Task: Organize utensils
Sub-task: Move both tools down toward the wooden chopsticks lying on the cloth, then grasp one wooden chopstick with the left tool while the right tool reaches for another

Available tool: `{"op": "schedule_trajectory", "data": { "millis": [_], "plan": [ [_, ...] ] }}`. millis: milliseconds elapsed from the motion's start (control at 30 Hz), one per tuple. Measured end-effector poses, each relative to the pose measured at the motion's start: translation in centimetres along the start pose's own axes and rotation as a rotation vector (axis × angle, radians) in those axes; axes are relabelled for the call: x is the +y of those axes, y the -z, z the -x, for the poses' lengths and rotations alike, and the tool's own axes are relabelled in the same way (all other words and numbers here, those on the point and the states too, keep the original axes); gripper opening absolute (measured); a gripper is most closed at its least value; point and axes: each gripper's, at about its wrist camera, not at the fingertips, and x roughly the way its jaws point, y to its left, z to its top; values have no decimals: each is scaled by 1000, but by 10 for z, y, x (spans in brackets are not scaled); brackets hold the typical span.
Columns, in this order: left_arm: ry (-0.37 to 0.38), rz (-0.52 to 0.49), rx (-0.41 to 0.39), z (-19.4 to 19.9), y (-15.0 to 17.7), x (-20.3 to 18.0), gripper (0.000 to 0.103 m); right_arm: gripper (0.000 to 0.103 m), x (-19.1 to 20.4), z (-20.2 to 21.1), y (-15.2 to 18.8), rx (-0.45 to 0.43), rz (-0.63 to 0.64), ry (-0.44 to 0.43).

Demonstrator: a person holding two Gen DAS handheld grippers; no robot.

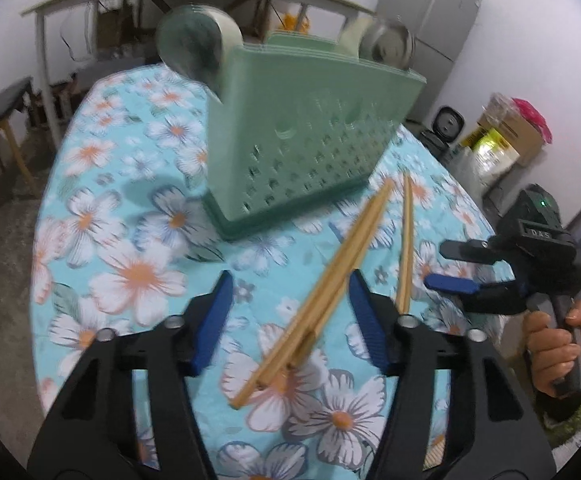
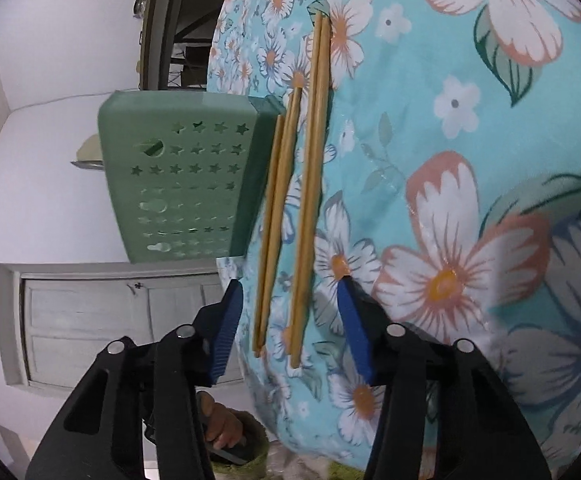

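Chopsticks of pale bamboo lie in two pairs on the round table (image 1: pixel 102 184) with its turquoise floral cloth, near the edge closest to the person. In the left wrist view one pair of chopsticks (image 1: pixel 322 292) runs diagonally from between the blue-padded fingers of the left gripper (image 1: pixel 288 320) up toward the green holder, while the second pair of chopsticks (image 1: pixel 406 240) lies just beside it on the right, partly hidden behind the right finger. The left gripper's fingers are spread apart with the first pair in the gap; the pads press on nothing. A sage-green plastic utensil holder (image 1: pixel 302 136) with star-shaped holes stands upright toward the middle of the table, beyond the chopstick tips, with two round metal ladle or spoon heads (image 1: pixel 190 46) rising from it, blurred. In the right wrist view, which is rolled on its side, both pairs of sticks lie side by side on the cloth between the fingers of the right gripper (image 2: pixel 290 320), which are likewise spread and clamp nothing. The person's right hand (image 1: pixel 558 344), in a green fuzzy sleeve, grips the black handle of the right gripper at the table's right edge.
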Motion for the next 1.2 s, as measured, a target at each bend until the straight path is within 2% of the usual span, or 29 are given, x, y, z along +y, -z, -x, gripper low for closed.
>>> {"op": "schedule_trajectory", "data": {
  "millis": [33, 100, 233, 300, 367, 467, 667, 1000, 1200],
  "plan": [
    [9, 3, 22, -6, 1, 1, 44, 42, 0, 0, 1, 0, 2, 2],
    [20, 10, 54, -15, 2, 3, 32, 40, -1, 0, 0, 3, 1, -6],
    [24, 29, 127, -33, 5, 7, 19, 39, -6, 3, 0, 7, -5, -20],
    [16, 33, 142, -37, 9, 7, 16, 38, -7, 4, 0, 8, 3, -20],
    [49, 61, 172, -39, 11, 7, 12, 38, -7, 4, 0, 8, 10, -18],
    [44, 59, 196, -39, 16, 0, 11, 38, -7, 5, -1, 8, 7, -26],
    [136, 117, 274, -36, 31, -11, 8, 35, -9, 6, 0, 8, -1, -39],
    [91, 66, 252, -38, 24, -15, 7, 34, -11, 9, 1, 7, -1, -42],
    [55, 53, 220, -16, 20, -11, 7, 34, -11, 10, 1, 10, -2, -36]
  ]
}}
